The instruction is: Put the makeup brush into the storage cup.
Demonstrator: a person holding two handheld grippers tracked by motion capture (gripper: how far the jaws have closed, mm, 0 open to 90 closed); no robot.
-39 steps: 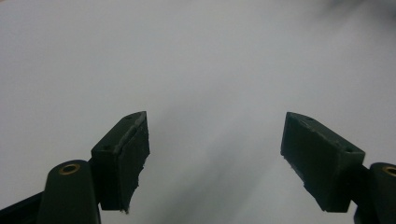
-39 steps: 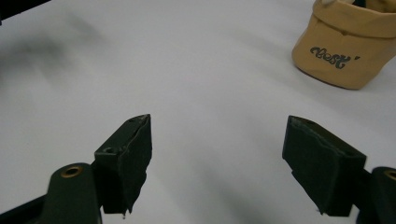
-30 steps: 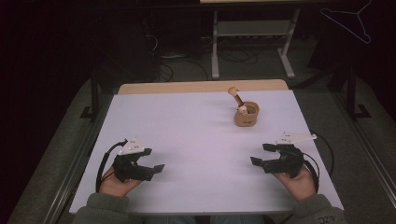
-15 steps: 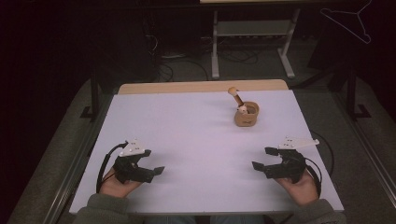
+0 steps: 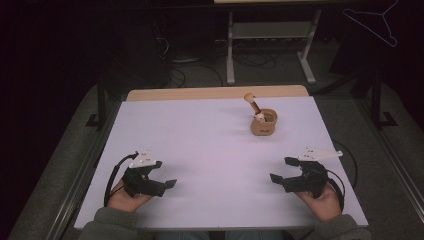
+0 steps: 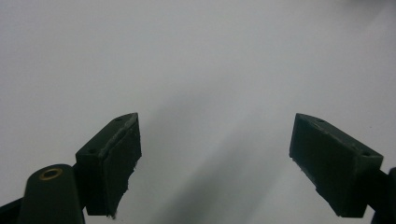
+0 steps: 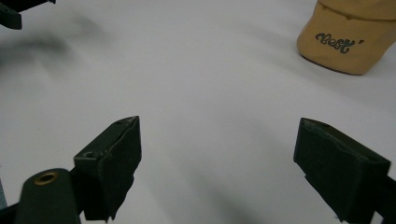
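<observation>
Gaping wide, left gripper and right gripper hold nothing.

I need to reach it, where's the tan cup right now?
In the high view, the tan cup stands right of centre toward the table's far edge, ahead of the right gripper.

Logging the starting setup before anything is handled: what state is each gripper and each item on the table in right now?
left gripper: open, holding nothing, low over the white table.
right gripper: open, holding nothing.
tan cup: upright, untouched, lettering on its side.
wooden stick: standing tilted in the cup.
</observation>
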